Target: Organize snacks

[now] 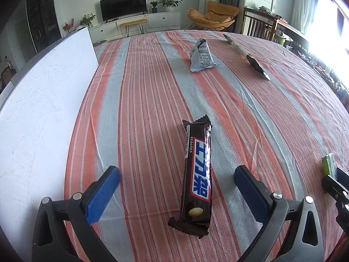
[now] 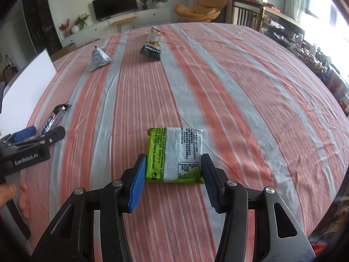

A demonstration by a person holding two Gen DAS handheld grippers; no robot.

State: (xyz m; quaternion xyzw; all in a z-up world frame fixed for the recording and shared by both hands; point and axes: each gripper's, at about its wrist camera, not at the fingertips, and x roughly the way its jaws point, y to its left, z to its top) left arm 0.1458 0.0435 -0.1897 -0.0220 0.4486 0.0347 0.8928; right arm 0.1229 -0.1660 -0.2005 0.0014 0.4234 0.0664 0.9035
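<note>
A brown chocolate bar (image 1: 197, 172) with blue-and-white lettering lies on the striped tablecloth (image 1: 141, 109), pointing away from me. My left gripper (image 1: 176, 170) stands open around its near half, and neither blue pad touches the wrapper. In the right wrist view a flat green-and-white snack packet (image 2: 174, 152) sits between the blue pads of my right gripper (image 2: 173, 157), which is shut on its two side edges. The left gripper (image 2: 43, 135) and the chocolate bar (image 2: 56, 115) also show at that view's left edge.
A white board (image 1: 43, 109) lies along the table's left side. Farther back sit a silver triangular packet (image 1: 201, 54) and a dark snack bag (image 1: 255, 63). A person's hand (image 2: 8, 192) holds the left gripper. Chairs stand beyond the far right edge.
</note>
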